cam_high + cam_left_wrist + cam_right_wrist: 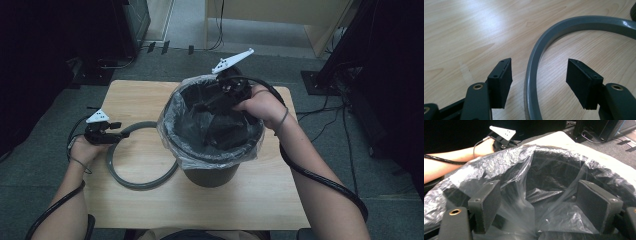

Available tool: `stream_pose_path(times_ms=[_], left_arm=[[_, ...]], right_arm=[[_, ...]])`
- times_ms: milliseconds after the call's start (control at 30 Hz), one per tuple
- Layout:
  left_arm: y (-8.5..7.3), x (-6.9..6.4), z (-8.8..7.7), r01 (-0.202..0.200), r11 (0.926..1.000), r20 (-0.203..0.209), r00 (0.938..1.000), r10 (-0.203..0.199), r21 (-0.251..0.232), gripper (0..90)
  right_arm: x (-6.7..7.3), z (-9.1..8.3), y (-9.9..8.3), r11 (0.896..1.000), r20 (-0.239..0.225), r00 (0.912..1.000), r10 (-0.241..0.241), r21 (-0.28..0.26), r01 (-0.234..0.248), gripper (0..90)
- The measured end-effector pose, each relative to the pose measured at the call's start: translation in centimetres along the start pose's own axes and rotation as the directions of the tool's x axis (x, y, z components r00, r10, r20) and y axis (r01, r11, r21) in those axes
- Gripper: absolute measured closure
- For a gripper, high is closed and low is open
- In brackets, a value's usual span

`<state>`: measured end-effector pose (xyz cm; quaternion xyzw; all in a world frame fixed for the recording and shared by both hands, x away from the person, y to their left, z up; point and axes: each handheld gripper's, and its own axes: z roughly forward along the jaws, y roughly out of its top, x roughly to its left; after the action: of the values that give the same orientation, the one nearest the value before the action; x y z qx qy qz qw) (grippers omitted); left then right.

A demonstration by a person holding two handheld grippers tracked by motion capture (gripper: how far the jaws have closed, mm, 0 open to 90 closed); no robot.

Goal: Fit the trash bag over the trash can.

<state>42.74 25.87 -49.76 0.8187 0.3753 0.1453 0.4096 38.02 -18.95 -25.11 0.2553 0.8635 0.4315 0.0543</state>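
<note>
a pale wooden table (150, 165) sits on grey carpet. my left gripper (539, 82) hangs low with jaws wide, straddling the grey ring (534, 75) lying flat beside the bin (210, 172). my right gripper (537, 210) is over the bin's mouth, jaws apart, clear plastic bag (499, 167) between them.

Bin (210, 172) blocks table (150, 210) centre; ring (142, 184) lies left; front edge free.

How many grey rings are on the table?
1. The grey ring lies flat on the wooden table, left of the bin, with the left gripper straddling its band.
</note>
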Motion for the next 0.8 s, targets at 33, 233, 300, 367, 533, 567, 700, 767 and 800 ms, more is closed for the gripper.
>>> stream_pose_path(times_ms=[33, 233, 300, 367, 533, 567, 700, 767, 800], left_arm=[[-0.1, 0.0, 0.1, 0.002, 1.0000, 0.003, 1.0000, -0.002, 0.005, 36.9], [-0.5, -0.1, 0.6, -0.009, 0.9997, 0.004, 1.0000, 0.009, 0.021, 38.8], [-0.6, -0.1, 0.7, -0.006, 0.9996, 0.002, 1.0000, 0.005, 0.028, 38.8], [-0.7, -0.1, 0.8, -0.005, 0.9994, -0.003, 1.0000, 0.005, 0.035, 38.7], [-1.0, -0.1, 1.0, -0.004, 0.9982, -0.012, 0.9999, 0.005, 0.059, 38.7], [-1.0, 0.0, 1.0, -0.005, 0.9981, -0.013, 0.9999, 0.006, 0.061, 38.7], [-1.1, 0.0, 1.1, -0.008, 0.9985, -0.021, 0.9997, 0.009, 0.054, 38.3], [-1.2, 0.0, 1.1, -0.010, 0.9987, -0.028, 0.9996, 0.012, 0.050, 37.9], [-1.3, 0.0, 1.1, -0.015, 0.9987, -0.033, 0.9993, 0.017, 0.048, 37.7]], right_arm=[[0.0, -0.3, 0.0, 1.000, 0.002, 1.0000, -0.002, 0.000, 0.002, 20.6], [0.1, -2.1, -0.6, 1.000, 0.005, 1.0000, -0.008, -0.026, 0.008, 20.1], [0.0, -2.5, -1.0, 1.000, 0.011, 0.9999, -0.006, -0.025, 0.007, 20.1], [-0.2, -2.9, -1.4, 1.000, 0.019, 0.9998, -0.008, -0.025, 0.009, 20.1], [-0.7, -4.0, -2.3, 0.999, 0.036, 0.9993, 0.006, -0.034, -0.005, 20.1], [-0.8, -4.2, -2.5, 0.999, 0.038, 0.9992, 0.007, -0.036, -0.006, 20.1], [-1.0, -5.0, -3.2, 0.999, 0.049, 0.9987, 0.016, -0.038, -0.014, 20.1], [-1.0, -5.3, -3.6, 0.999, 0.050, 0.9986, 0.014, -0.036, -0.012, 20.1], [-1.0, -5.4, -3.8, 0.999, 0.051, 0.9986, 0.014, -0.035, -0.012, 20.1]])
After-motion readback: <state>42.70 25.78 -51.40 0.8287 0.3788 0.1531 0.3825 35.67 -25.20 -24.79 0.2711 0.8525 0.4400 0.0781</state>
